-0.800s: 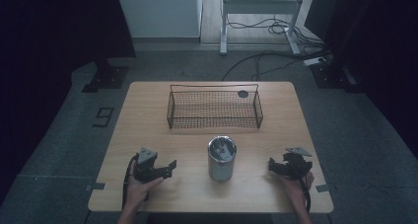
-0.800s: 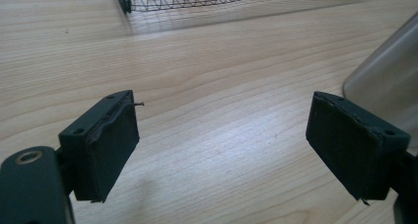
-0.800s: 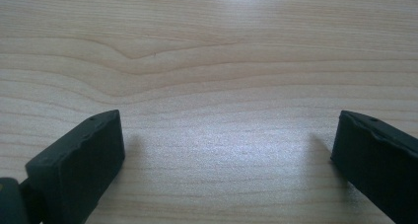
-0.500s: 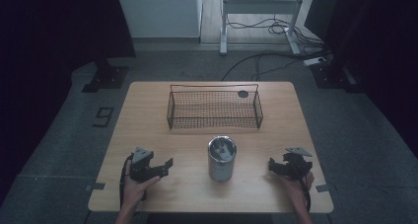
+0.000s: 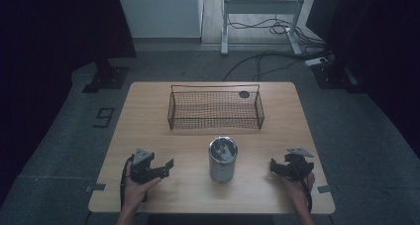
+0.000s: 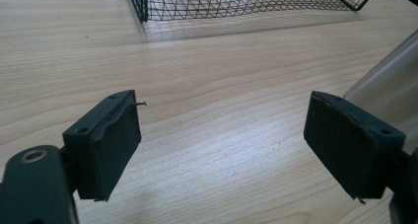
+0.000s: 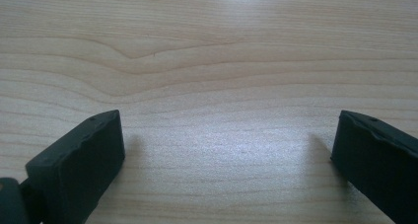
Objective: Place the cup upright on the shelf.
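A shiny metal canister [image 5: 222, 161] stands upright on the wooden table [image 5: 148, 116], in the middle near the front. My left gripper [image 5: 166, 168] rests on the table to its left, pointing toward it. In the left gripper view, my left gripper [image 6: 222, 150] has its jaws wide apart over bare wood, and the canister's side [image 6: 389, 81] shows at the right edge. My right gripper [image 5: 273, 167] lies to the right of the canister. Seen along its own jaws, my right gripper [image 7: 226, 155] stands open with nothing between the pads.
A black wire basket [image 5: 216, 123] stands behind the canister at the table's middle; its front wall [image 6: 236, 2] shows at the top of the left gripper view. A small dark disc [image 5: 244, 93] lies beyond the basket's far right corner. Cables trail across the floor beyond the table.
The left hand has shifted its gripper slightly to the left. The right gripper, canister and basket have kept still.
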`<action>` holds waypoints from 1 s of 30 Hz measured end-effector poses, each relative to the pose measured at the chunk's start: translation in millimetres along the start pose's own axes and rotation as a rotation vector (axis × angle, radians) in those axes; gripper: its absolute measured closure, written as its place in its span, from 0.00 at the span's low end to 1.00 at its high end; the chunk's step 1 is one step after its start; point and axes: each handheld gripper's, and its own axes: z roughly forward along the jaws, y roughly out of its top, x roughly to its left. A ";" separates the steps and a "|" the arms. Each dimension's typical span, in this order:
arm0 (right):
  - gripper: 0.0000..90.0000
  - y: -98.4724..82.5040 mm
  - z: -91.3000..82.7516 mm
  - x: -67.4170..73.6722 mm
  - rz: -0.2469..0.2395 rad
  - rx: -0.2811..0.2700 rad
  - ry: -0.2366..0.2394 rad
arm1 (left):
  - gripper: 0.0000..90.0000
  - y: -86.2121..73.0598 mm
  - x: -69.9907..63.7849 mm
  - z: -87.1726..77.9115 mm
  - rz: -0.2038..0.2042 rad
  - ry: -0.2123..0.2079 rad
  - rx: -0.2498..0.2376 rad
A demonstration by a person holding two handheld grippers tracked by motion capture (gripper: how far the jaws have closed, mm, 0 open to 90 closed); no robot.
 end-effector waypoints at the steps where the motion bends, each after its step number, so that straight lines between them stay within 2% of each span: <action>1: 0.00 0.0 -0.2 0.0 0.009 0.000 -0.005 | 0.15 0.3 -1.2 0.0 -0.001 -0.016 0.005; 5: 0.00 0.0 -0.1 0.1 0.010 0.001 -0.008 | 0.14 0.5 -3.0 -0.6 0.004 -0.023 0.003; 10: 0.00 0.0 -0.2 0.2 0.011 0.002 -0.009 | 0.16 2.0 -8.4 -2.1 0.003 -0.037 -0.027; 14: 0.00 0.3 0.2 0.0 0.009 0.001 -0.009 | 0.16 4.1 -17.5 -3.2 0.015 -0.048 -0.040; 20: 0.00 0.5 0.5 -0.2 0.007 0.001 -0.008 | 0.14 7.4 -30.8 -8.3 0.044 -0.075 -0.053; 30: 0.00 0.5 0.5 -0.2 0.007 0.001 -0.008 | 0.11 9.3 -51.6 -8.0 0.093 -0.104 -0.044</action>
